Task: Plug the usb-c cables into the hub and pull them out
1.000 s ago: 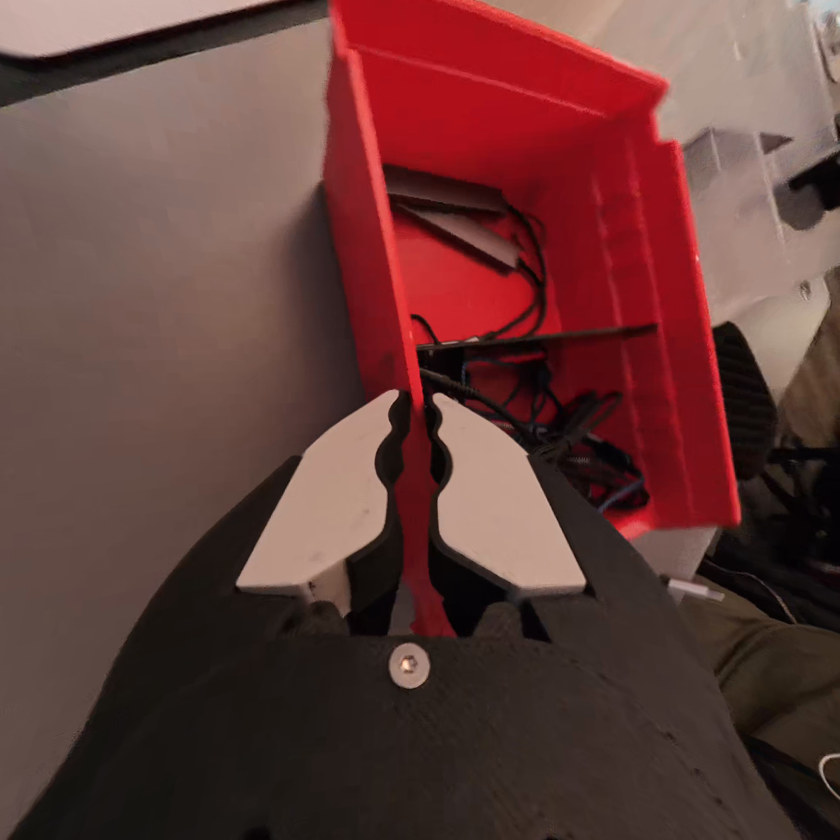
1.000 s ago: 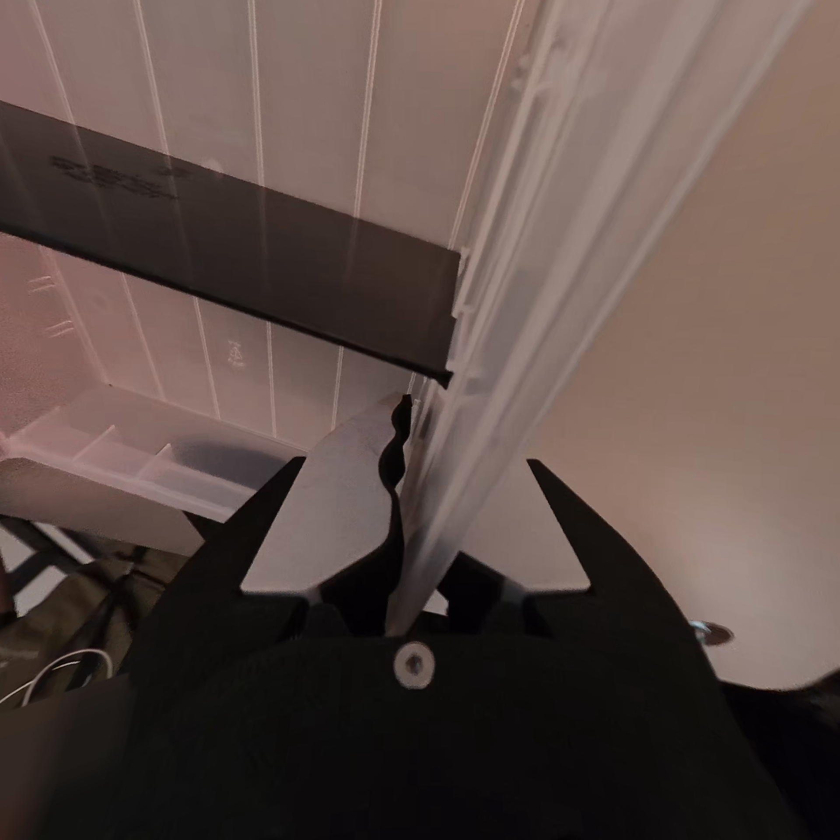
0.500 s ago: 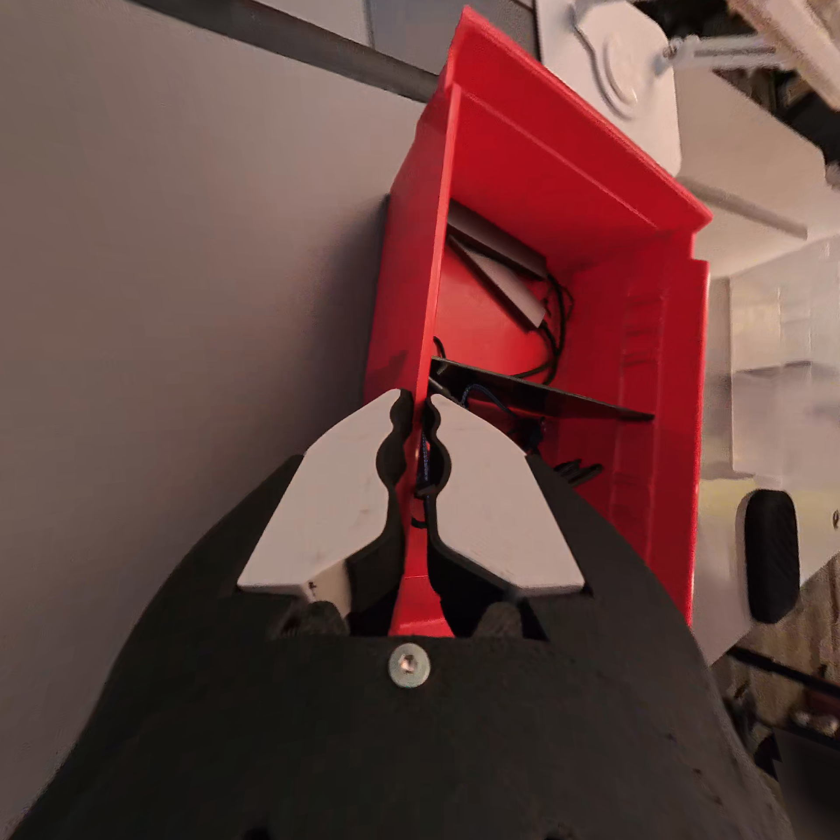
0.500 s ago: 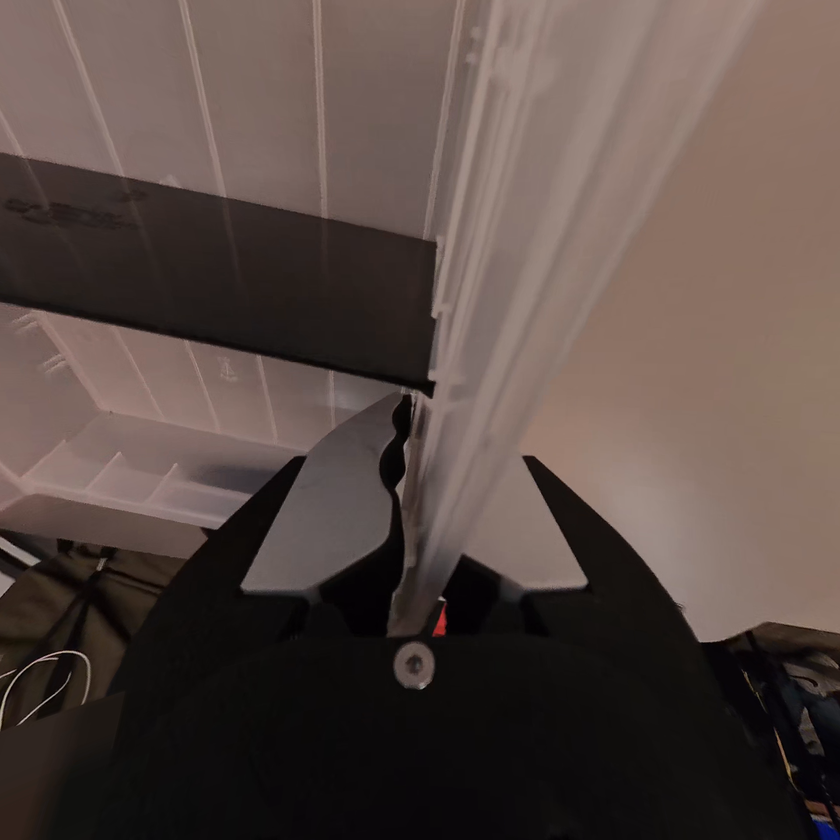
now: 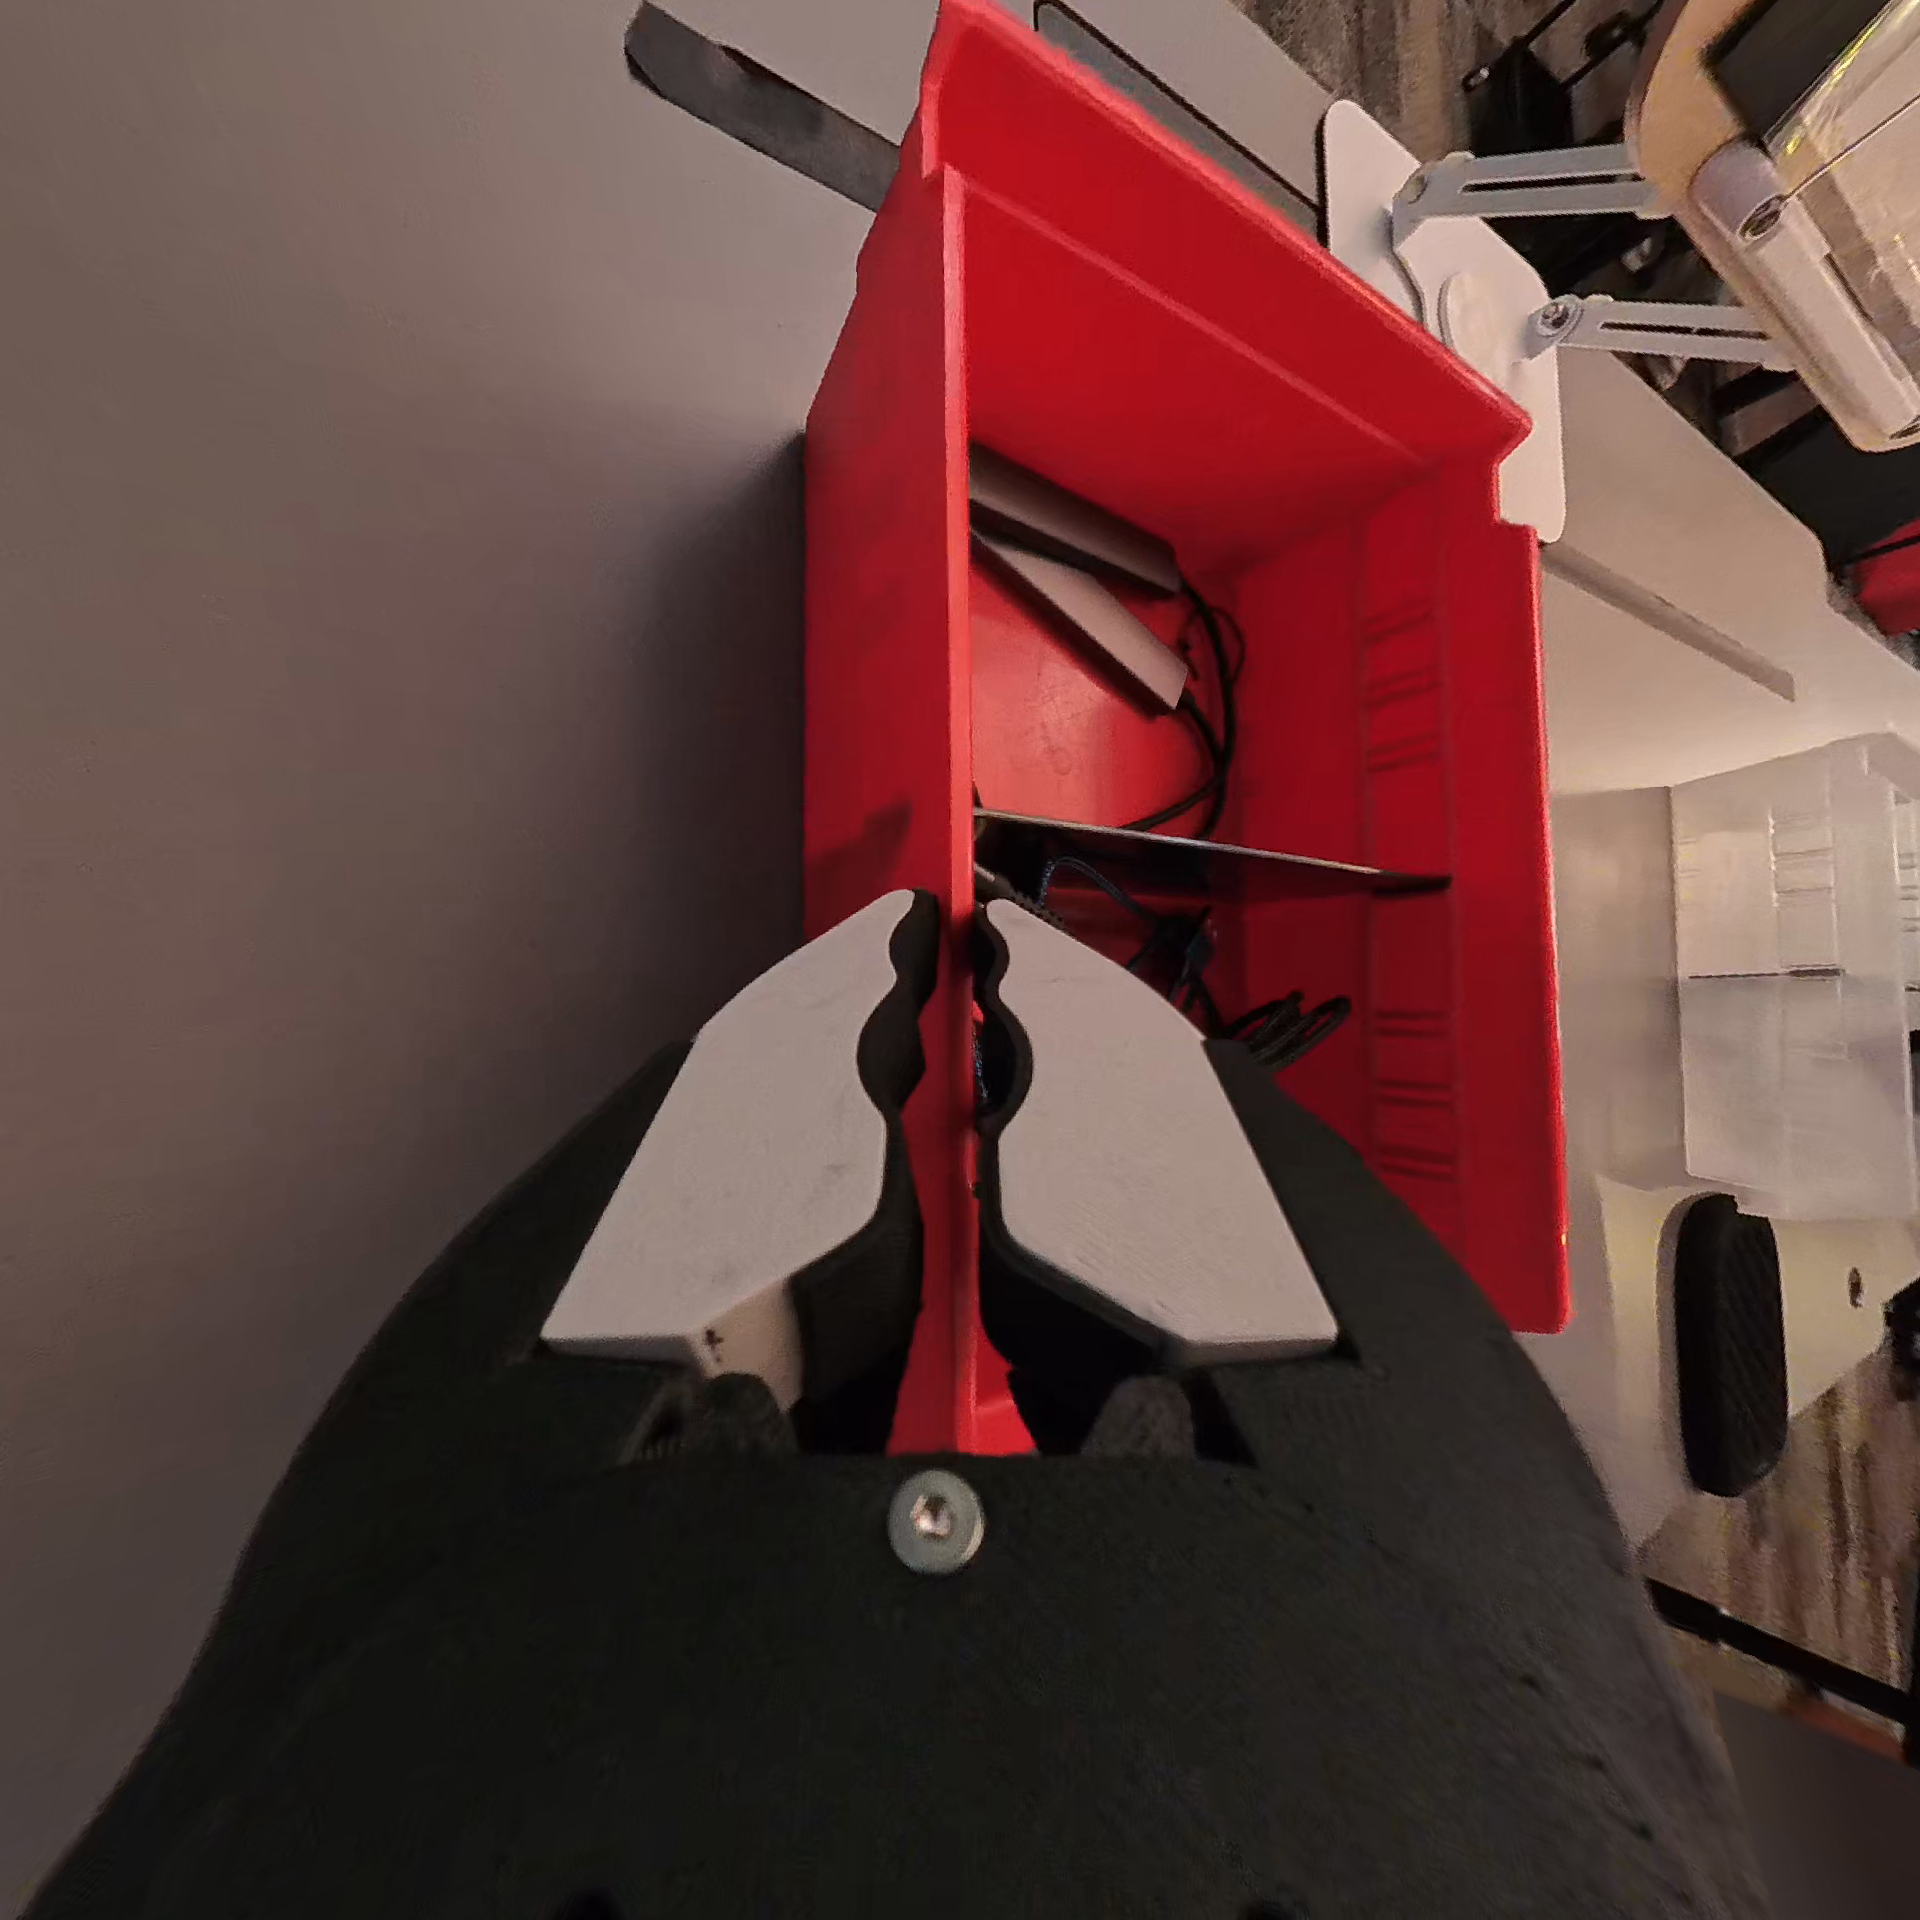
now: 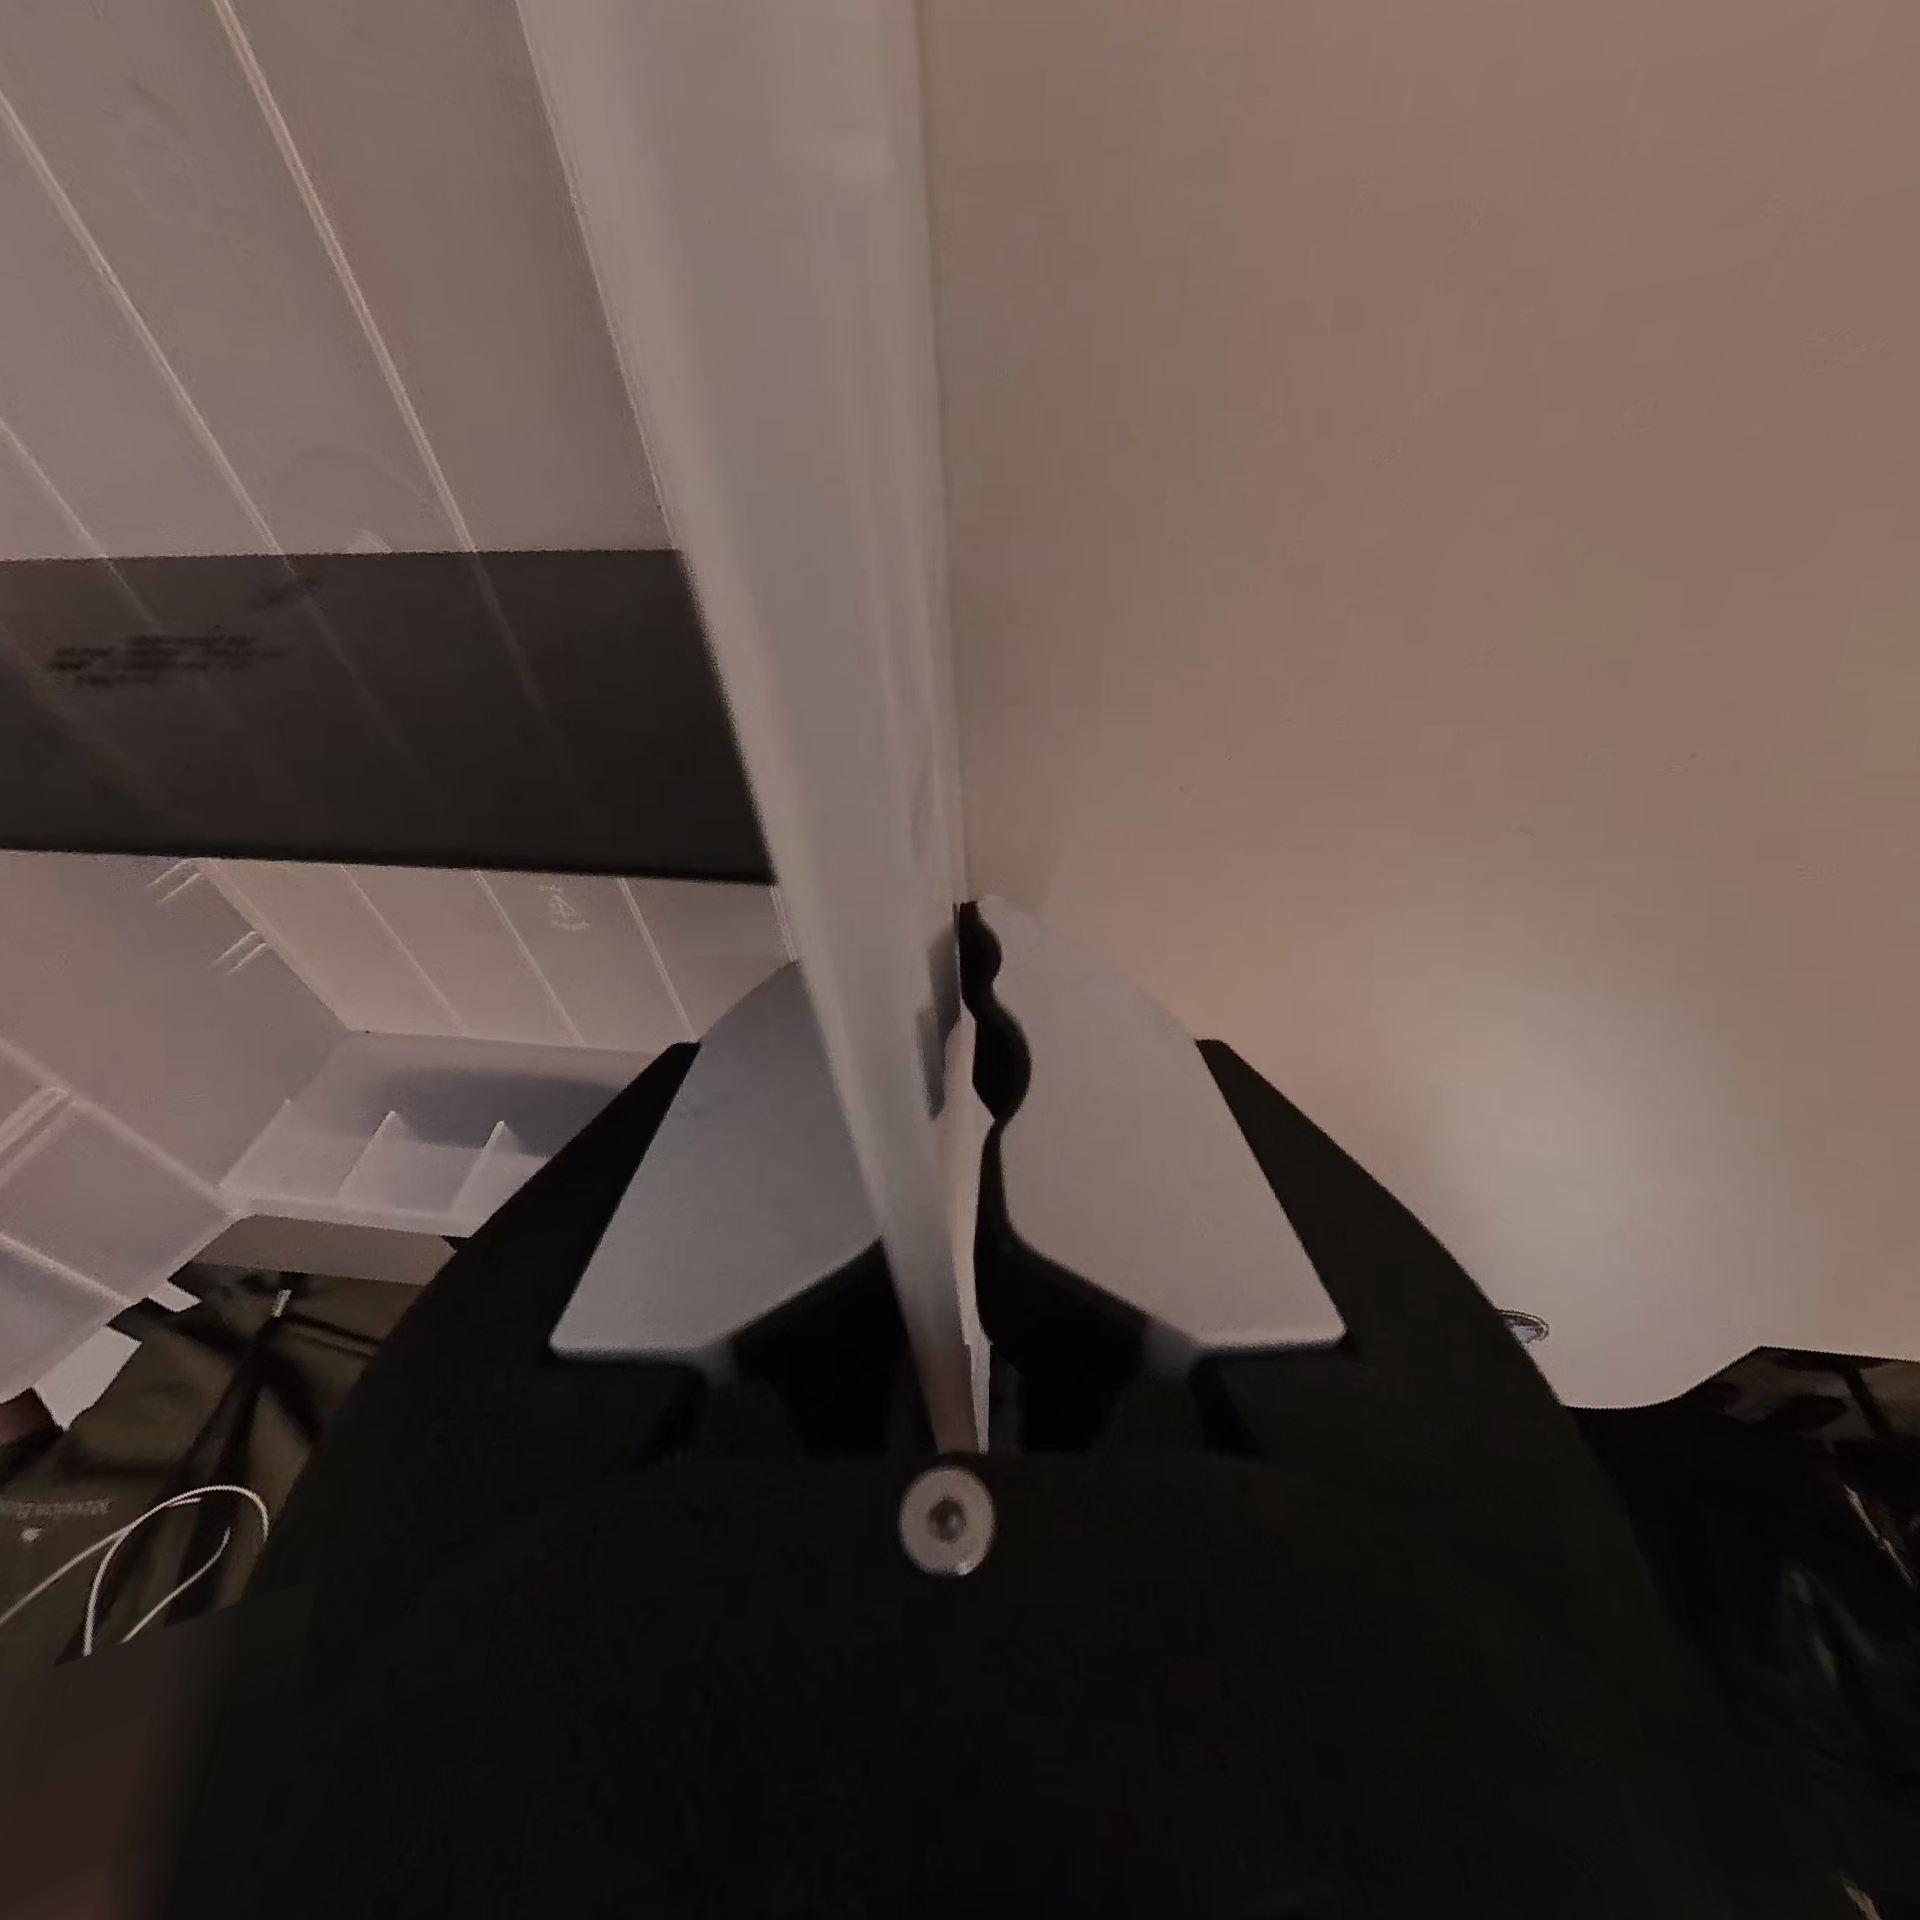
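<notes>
A red bin (image 5: 1195, 343) sits on the grey table. Its far compartment holds two grey hubs (image 5: 1081, 613); black cables (image 5: 1205, 966) lie tangled in the near one, behind a black divider (image 5: 1195, 857). My left gripper (image 5: 954, 909) is shut on the red bin's left wall, one finger outside and one inside. My right gripper (image 6: 961, 914) is shut on the right wall (image 6: 790, 520) of a clear plastic bin, which has a black divider (image 6: 364, 707) across it. The translucent wall partly covers the left finger.
The clear bin (image 5: 1787, 966) also shows to the right of the red bin in the left wrist view. White brackets and a stand (image 5: 1475, 301) lie beyond it. The pale table top (image 6: 1455, 623) lies right of the clear bin. The table edge (image 6: 1714, 1371) is near. Across from one pair of fingers to the other is roughly 80 cm.
Both views have swung while the grippers kept their hold. The red bin now stands more upright in the left wrist view. The clear wall now runs nearly vertical and covers the right gripper's left finger.
</notes>
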A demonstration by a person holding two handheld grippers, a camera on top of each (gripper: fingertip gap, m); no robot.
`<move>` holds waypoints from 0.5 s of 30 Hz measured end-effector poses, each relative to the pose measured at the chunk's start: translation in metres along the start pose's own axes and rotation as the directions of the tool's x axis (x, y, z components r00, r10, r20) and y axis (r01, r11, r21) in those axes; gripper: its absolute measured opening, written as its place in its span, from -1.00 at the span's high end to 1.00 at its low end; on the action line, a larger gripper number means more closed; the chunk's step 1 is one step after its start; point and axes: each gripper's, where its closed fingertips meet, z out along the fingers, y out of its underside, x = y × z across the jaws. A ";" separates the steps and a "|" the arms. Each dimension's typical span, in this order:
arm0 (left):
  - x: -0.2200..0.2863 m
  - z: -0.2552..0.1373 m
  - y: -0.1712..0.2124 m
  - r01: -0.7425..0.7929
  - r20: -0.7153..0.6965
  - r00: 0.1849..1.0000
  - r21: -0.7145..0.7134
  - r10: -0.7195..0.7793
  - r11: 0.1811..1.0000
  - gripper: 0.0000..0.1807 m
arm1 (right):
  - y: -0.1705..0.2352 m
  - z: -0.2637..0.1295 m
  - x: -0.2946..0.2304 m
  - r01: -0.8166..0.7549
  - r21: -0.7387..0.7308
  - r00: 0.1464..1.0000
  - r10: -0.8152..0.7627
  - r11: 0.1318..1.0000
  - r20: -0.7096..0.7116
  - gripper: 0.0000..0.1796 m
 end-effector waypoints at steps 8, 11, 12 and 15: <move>0.000 0.000 0.001 -0.015 -0.013 1.000 -0.004 0.015 1.000 0.94 | 0.004 0.000 0.004 -0.080 0.014 0.997 0.080 0.997 0.008 0.96; 0.002 -0.002 0.004 -0.024 -0.017 1.000 -0.022 0.024 0.999 0.93 | 0.004 0.000 0.004 -0.059 0.014 0.998 0.058 0.998 0.011 0.97; 0.003 -0.003 0.006 -0.033 -0.018 0.999 -0.034 0.033 0.999 0.93 | 0.004 0.000 0.004 -0.053 0.012 0.999 0.053 0.999 0.011 0.97; 0.003 -0.006 0.012 -0.048 -0.009 0.999 -0.063 0.048 0.997 0.93 | 0.003 0.000 0.005 -0.047 0.003 0.999 0.047 0.999 0.003 0.97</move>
